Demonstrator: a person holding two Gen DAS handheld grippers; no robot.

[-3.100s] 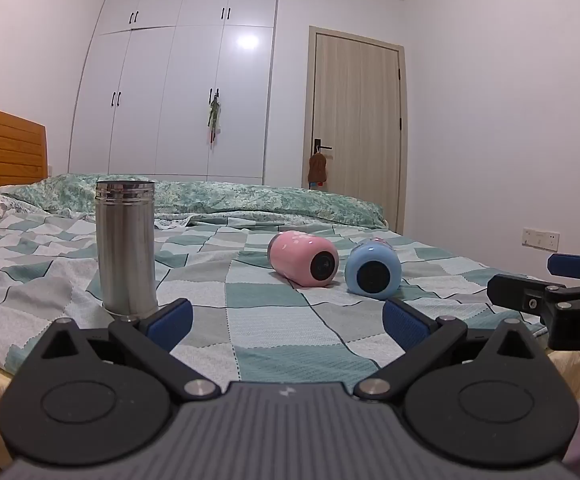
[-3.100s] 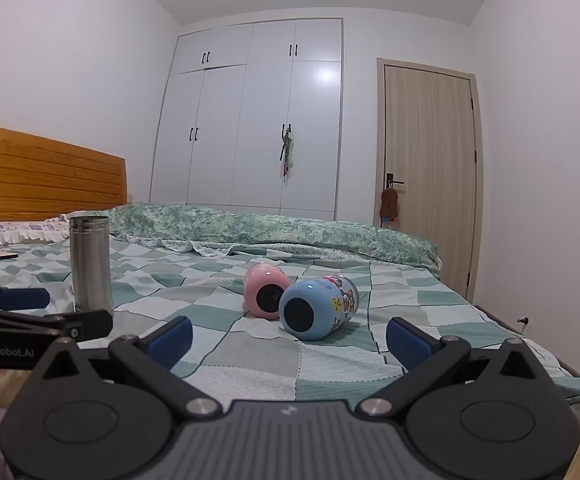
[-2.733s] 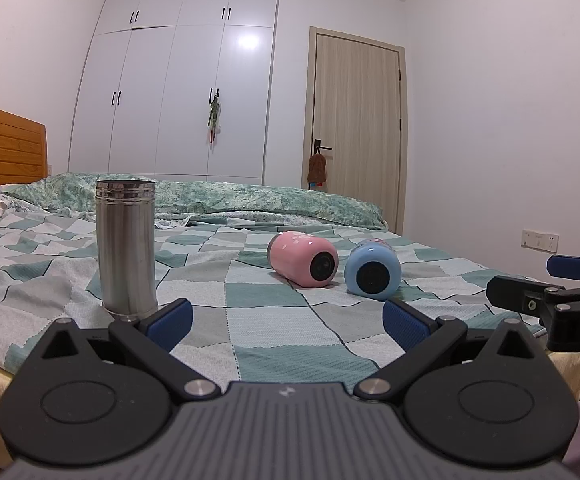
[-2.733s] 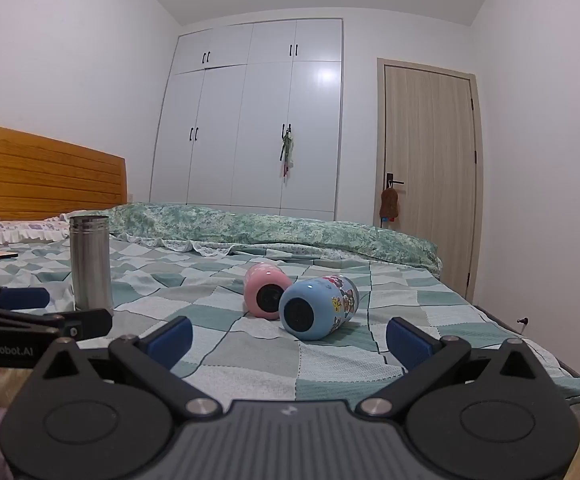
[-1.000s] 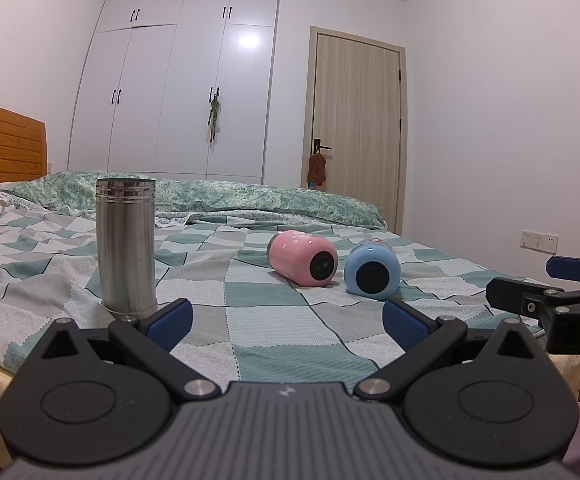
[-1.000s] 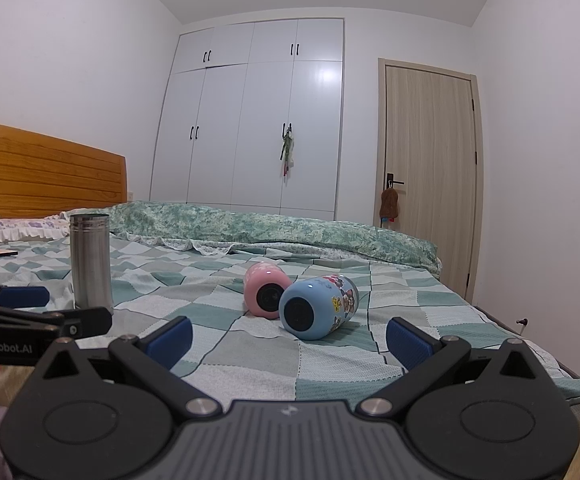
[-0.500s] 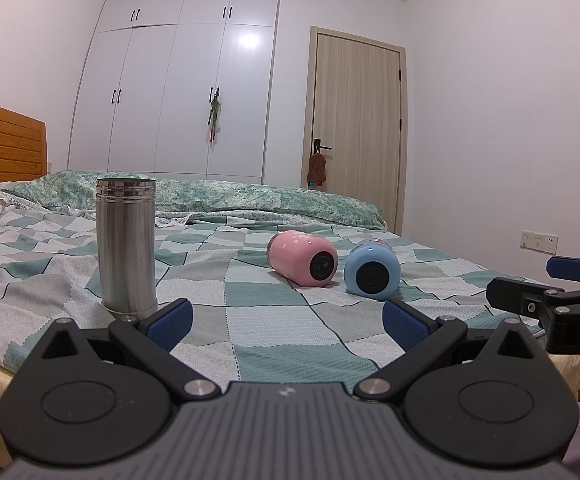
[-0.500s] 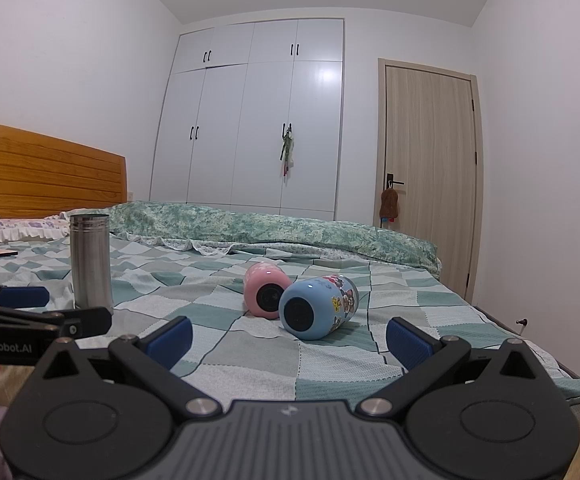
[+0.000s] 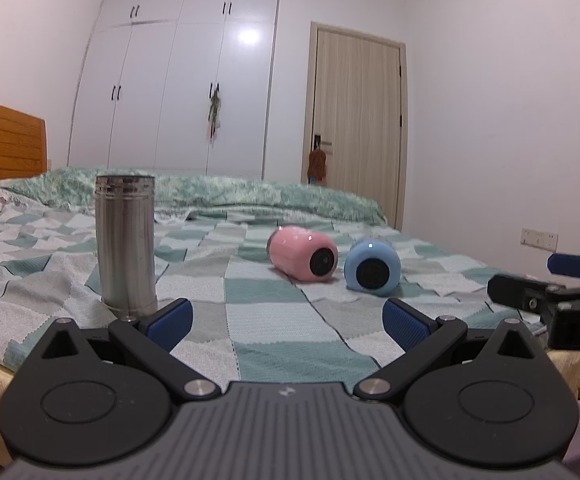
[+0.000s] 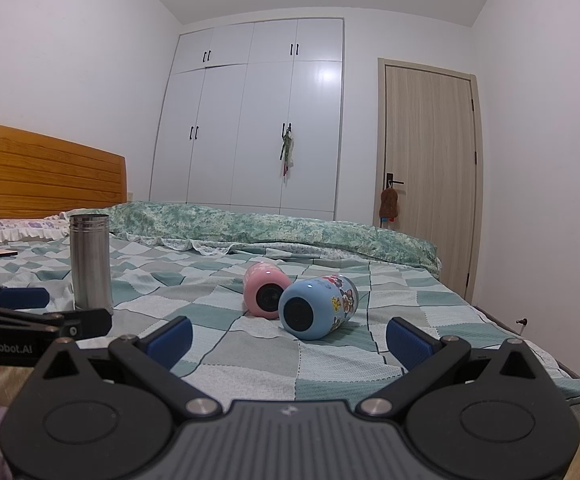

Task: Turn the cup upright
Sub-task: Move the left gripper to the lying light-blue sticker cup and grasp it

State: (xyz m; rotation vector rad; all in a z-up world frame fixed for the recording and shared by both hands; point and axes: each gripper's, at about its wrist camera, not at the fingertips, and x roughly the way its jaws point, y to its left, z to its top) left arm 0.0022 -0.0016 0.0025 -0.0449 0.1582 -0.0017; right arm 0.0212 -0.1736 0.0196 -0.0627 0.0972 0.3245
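A pink cup [image 9: 302,254] and a blue cup [image 9: 372,265] lie on their sides on the bed, bottoms toward me. A steel cup [image 9: 126,245] stands upright to their left. In the right wrist view the pink cup [image 10: 265,289] lies just behind the blue cartoon-printed cup [image 10: 317,307], and the steel cup [image 10: 90,265] stands at the left. My left gripper [image 9: 288,319] is open and empty, short of the cups. My right gripper [image 10: 288,338] is open and empty, short of the blue cup.
The bed has a green and white checked cover [image 9: 274,320] and a folded green quilt [image 10: 290,232] at the back. A wooden headboard [image 10: 42,172] is at the left. White wardrobes [image 10: 250,120] and a door [image 10: 429,168] stand behind.
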